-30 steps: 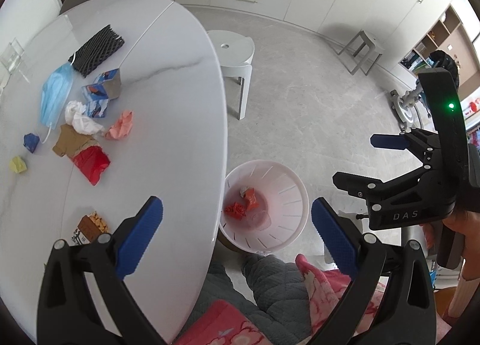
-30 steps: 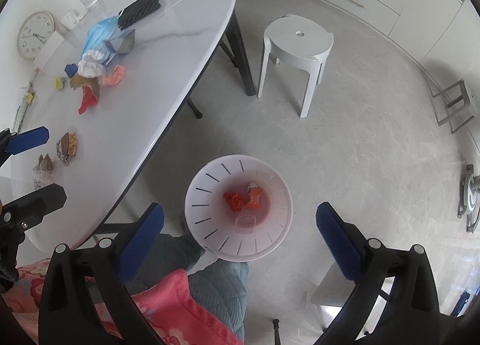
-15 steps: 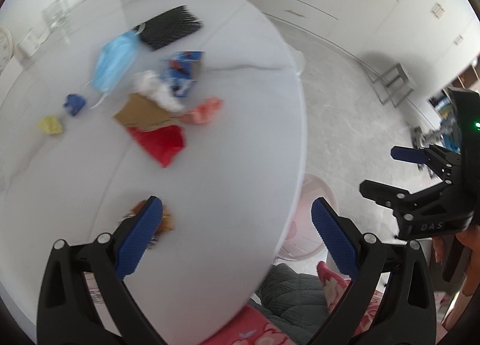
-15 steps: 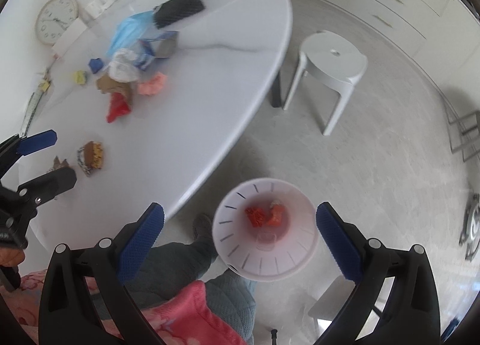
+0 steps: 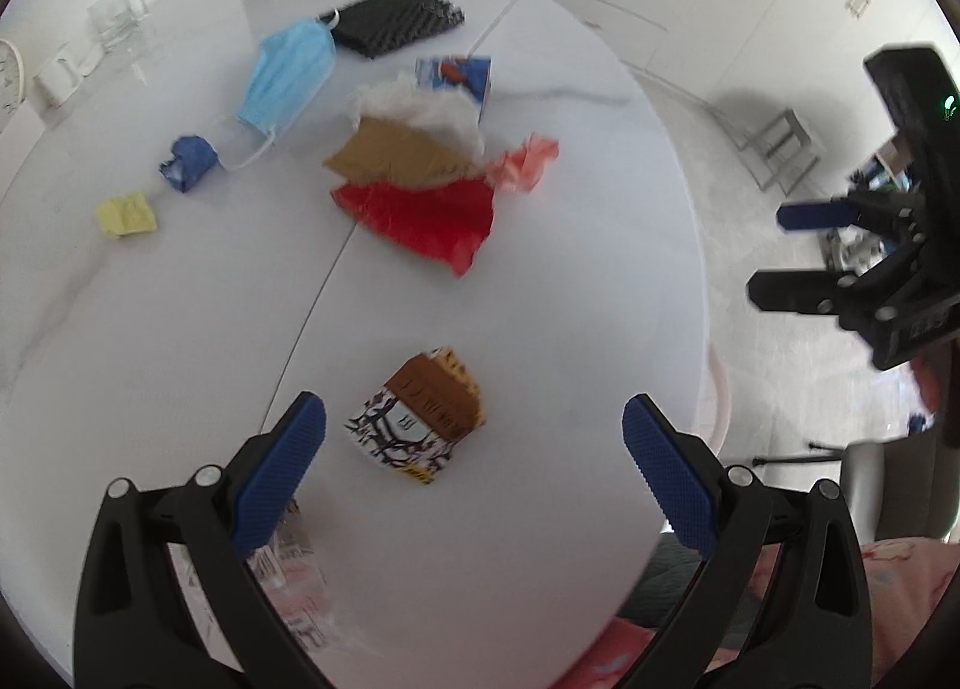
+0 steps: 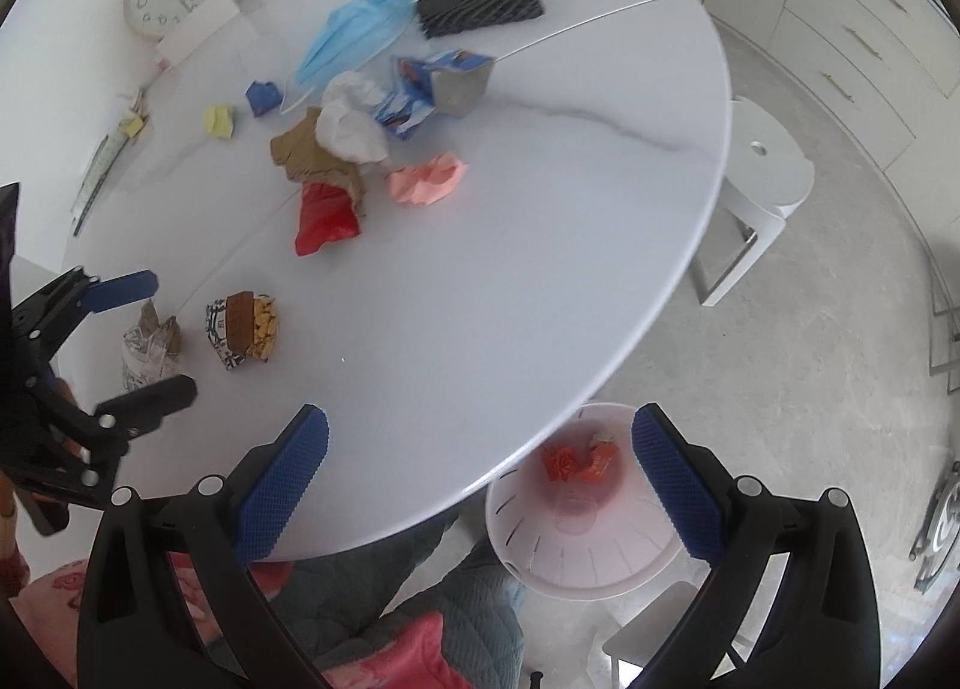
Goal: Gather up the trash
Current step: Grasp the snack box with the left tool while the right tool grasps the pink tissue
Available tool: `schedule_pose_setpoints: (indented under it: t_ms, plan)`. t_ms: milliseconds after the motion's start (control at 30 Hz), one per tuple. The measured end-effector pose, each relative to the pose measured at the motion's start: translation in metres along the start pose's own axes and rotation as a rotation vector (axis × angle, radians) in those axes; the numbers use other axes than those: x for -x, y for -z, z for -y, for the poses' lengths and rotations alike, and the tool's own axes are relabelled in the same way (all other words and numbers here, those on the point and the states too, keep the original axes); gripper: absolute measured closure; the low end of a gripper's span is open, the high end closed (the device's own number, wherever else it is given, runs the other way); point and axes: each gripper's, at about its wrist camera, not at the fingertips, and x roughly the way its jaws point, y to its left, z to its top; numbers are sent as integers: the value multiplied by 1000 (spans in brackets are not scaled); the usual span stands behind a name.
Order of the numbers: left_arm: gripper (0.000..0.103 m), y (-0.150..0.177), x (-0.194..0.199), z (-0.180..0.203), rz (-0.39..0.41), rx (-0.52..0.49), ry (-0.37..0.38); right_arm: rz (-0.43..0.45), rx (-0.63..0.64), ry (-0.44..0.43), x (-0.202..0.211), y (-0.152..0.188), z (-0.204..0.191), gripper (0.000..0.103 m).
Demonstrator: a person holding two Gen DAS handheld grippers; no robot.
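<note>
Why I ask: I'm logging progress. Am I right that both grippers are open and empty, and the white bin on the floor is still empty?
Not quite. The left gripper and right gripper are open and empty, but the white bin already holds red and orange wrappers, as the right wrist view shows.

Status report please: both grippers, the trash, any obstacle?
Left gripper open, empty, over snack wrapper. Right gripper open, empty, at table edge. Two red scraps in bin; much trash on table. Nothing in the way.
</note>
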Motion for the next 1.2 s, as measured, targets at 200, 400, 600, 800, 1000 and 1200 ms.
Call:
schedule_pose_setpoints:
  t_ms: [200, 400, 600, 800, 1000, 1200]
  plan:
    - [20, 0, -33, -5, -42, -26, -24, -35, 3, -2, -18, -3, -5, 2]
    - [39, 3, -56, -5, -112, -38, -61, -38, -12, -6, -21, -8, -5, 2]
    - [58, 0, -55, -11, -85, 6, -39, -7, -4, -15, -22, -19, -7, 2]
    - [63, -1, -54, -16, -68, 28, -14, 36, 29, -15, -34, -53, -11, 5]
    - [63, -14, -38, -34, -32, 79, 22, 10, 121, 6, -63, -90, -22, 15]
    - [63, -20, -23, -47, -7, 86, 44, -37, 260, 57, -86, -107, -39, 24]
